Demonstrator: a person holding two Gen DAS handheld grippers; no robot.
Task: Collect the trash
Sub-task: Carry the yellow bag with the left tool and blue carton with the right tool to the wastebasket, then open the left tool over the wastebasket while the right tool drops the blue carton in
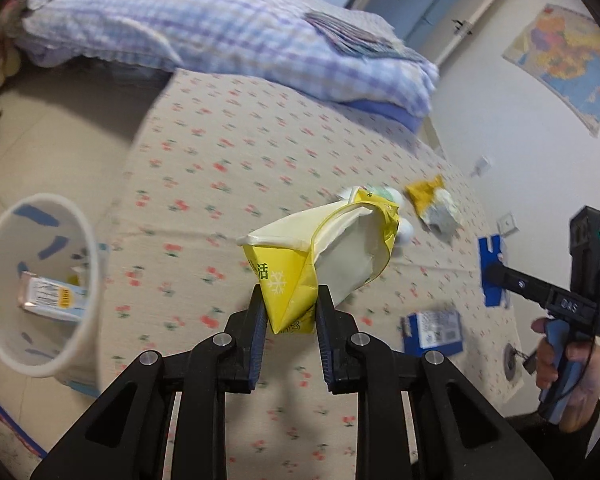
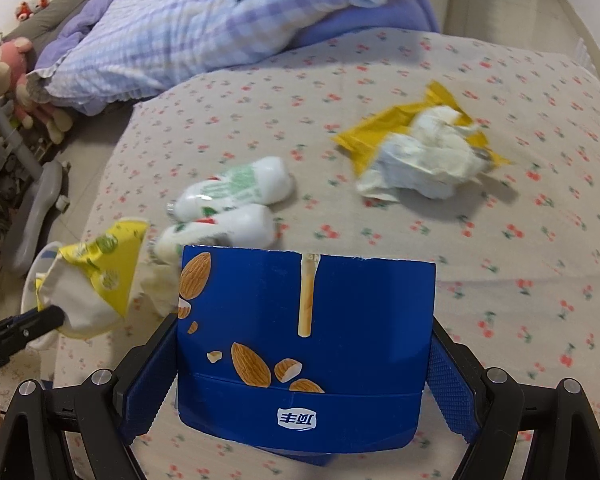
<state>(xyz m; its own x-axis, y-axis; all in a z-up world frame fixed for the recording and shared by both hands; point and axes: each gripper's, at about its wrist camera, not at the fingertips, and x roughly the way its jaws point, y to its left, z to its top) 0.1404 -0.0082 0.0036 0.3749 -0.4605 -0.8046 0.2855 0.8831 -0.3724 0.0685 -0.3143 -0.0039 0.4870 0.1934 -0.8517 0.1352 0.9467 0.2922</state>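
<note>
My left gripper is shut on the bottom corner of a yellow-and-white empty packet, held up above the cherry-print bed sheet. In the right wrist view the same packet hangs over the bed's left edge. A white bin stands lower left on the floor with a flat packet inside. My right gripper is shut wide on a blue almond snack box, its blue pads against both sides. Two small white bottles and a crumpled yellow wrapper with paper lie on the sheet.
A checked purple quilt fills the far end of the bed. A wall with a map runs along its right side. Plush toys and a grey wheeled frame stand on the floor to the left. A person's hand holds the right gripper's handle.
</note>
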